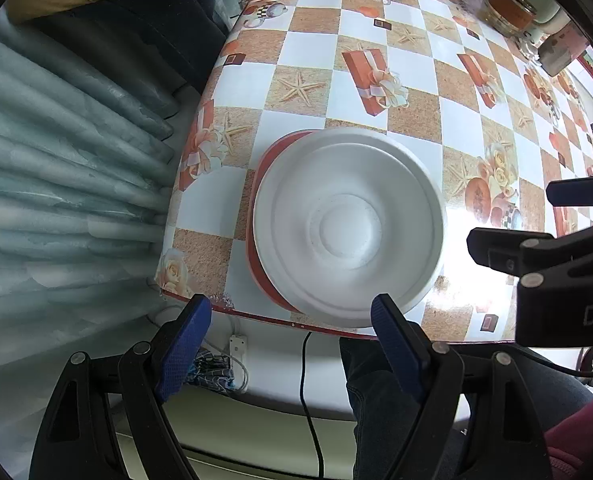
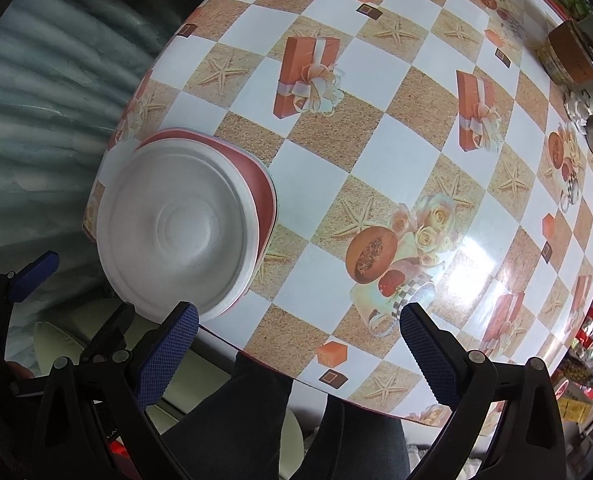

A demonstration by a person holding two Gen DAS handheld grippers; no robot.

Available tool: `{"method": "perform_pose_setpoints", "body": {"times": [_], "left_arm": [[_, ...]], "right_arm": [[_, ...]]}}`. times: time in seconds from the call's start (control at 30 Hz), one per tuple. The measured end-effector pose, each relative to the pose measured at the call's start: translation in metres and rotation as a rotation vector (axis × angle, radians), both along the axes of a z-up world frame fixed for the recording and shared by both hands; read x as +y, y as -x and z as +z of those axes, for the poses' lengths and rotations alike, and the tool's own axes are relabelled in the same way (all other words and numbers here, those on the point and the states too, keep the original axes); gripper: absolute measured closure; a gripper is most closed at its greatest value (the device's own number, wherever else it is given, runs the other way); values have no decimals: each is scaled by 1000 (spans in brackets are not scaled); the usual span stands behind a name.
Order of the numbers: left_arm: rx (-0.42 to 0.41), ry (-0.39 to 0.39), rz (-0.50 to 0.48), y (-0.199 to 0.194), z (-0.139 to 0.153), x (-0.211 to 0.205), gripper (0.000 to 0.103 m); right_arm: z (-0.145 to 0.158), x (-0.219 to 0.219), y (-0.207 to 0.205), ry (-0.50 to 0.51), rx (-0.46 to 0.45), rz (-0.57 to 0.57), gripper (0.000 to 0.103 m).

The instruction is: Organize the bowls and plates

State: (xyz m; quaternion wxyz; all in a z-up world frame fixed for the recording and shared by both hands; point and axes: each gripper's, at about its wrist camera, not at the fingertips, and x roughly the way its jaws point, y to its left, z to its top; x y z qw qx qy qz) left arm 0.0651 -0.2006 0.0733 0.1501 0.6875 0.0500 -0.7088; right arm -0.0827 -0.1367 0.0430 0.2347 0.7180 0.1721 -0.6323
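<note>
"DA" on right tool (image 1: 508,220)

Table (image 1: 376,80) covered with glossy checkered oilcloth: white and sand-coloured squares, printed starfish, gift boxes, roses, teacups. Bright light glare on the cloth (image 2: 468,264) near the front edge. Pale blue-green curtain (image 1: 56,160) hangs in folds beside the table's left edge. Below the table edge: white power strip (image 1: 236,342) and black cable (image 1: 308,380) against a pale surface. Far right corner of the table holds a glass jar with amber contents (image 1: 508,8). Colourful packages (image 2: 592,320) visible past the right edge, blurred.
</note>
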Motion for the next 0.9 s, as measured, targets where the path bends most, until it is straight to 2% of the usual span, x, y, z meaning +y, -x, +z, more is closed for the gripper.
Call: {"method": "perform_pose_setpoints", "body": {"times": [0.9], "left_arm": [[-10,0,20,-2,-2,0,18]], "right_arm": [[-2,-5,-2,3,-2,17,2]]}}
